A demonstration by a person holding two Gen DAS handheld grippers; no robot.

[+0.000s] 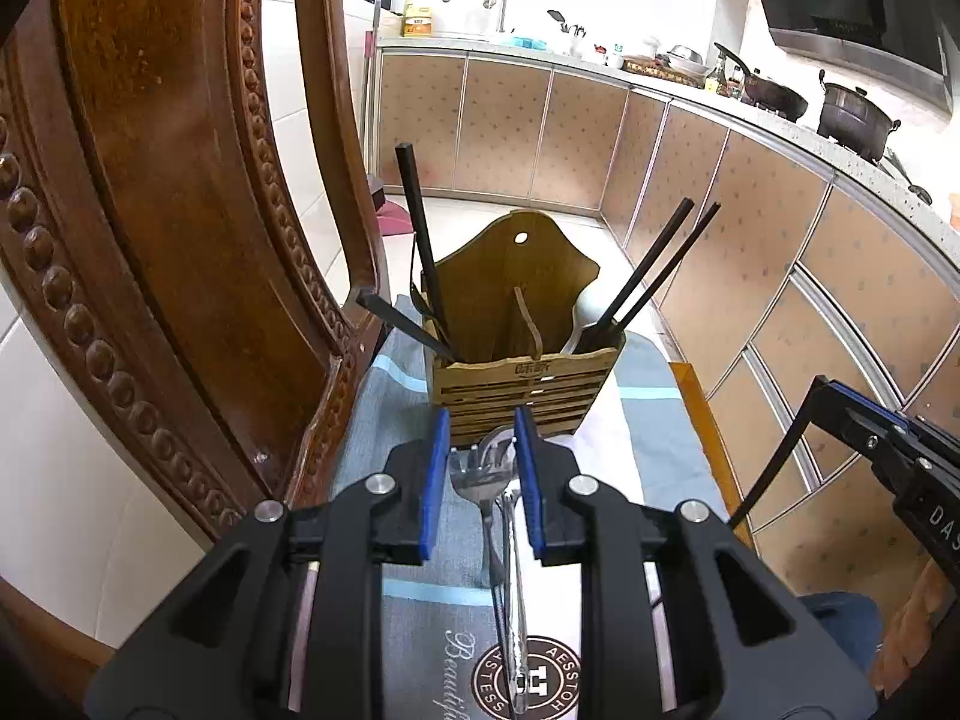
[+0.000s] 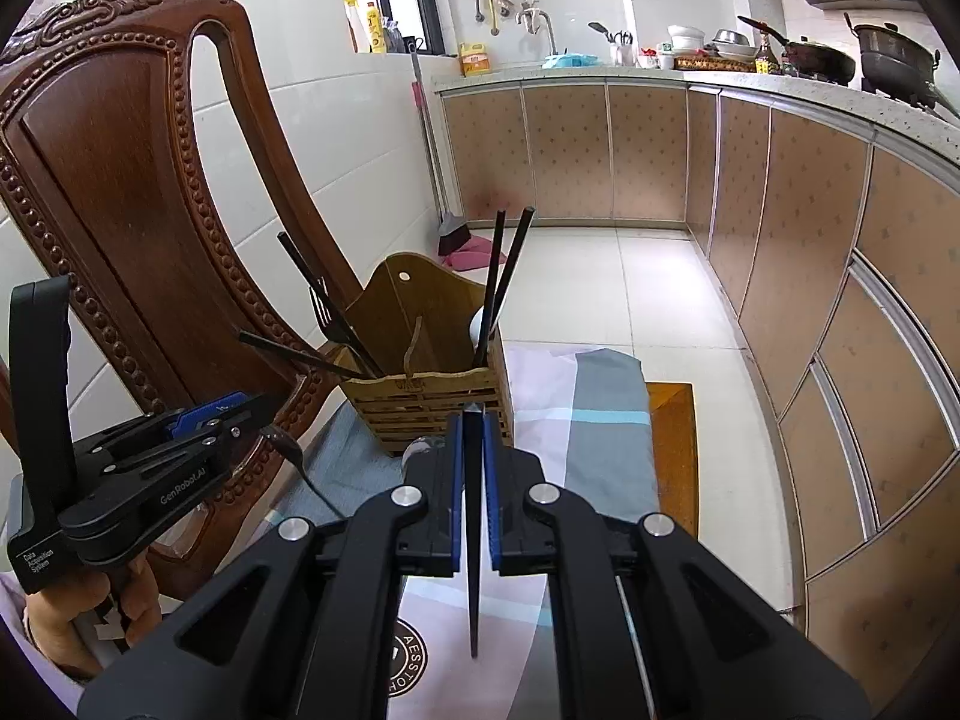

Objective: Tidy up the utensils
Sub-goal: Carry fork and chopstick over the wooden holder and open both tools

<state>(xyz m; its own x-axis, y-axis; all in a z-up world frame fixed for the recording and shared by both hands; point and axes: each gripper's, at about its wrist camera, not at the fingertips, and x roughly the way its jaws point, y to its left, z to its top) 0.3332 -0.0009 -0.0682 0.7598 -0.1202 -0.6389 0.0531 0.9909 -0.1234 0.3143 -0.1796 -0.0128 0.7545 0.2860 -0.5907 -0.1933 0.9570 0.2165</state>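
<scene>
Gripping a thin, stiff, slippery chopstick [image 2: 473, 540] mid-shaft, the right gripper [image 2: 473, 438] was clamped; the left gripper [image 1: 482, 450] stood half-open around a slick metal fork [image 1: 480, 480] near the holder [image 1: 522, 384] at the cloth's far edge.

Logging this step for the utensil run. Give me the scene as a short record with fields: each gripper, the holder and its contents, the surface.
left gripper: jaws around a metal fork, grip uncertain
right gripper: shut on a black chopstick
holder: bamboo utensil holder, upright, two compartments
left compartment: black chopsticks and dark fork
right compartment: two chopsticks, white spoon
surface: patterned cloth
</scene>
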